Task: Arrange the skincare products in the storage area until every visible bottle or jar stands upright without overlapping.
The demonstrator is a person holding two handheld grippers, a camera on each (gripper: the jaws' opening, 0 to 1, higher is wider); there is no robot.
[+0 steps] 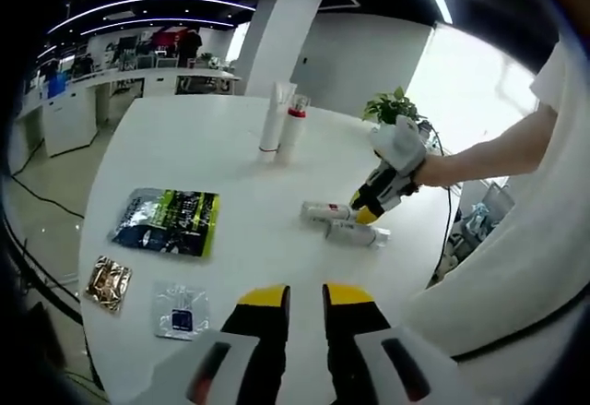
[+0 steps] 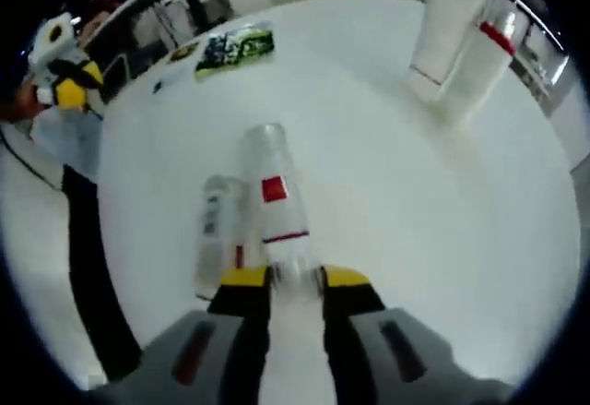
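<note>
Right gripper (image 2: 295,279) pinches the end of a lying bottle (image 2: 272,204) at bottom centre, second bottle (image 2: 218,230) touching beside it. Left gripper (image 1: 305,295) hangs slightly spread above the table (image 1: 230,147); two tubes (image 1: 281,119) stand upper centre.

Two upright bottles (image 1: 280,124), two lying bottles (image 1: 343,223), three sachets (image 1: 168,222).

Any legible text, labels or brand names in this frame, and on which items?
No text can be read.
Lying bottle with a red patch: print blurred.
Second lying bottle: label blurred.
Two standing bottles: red bands, no readable words.
Green and black pouch: print too small.
Small sachet: print too small.
</note>
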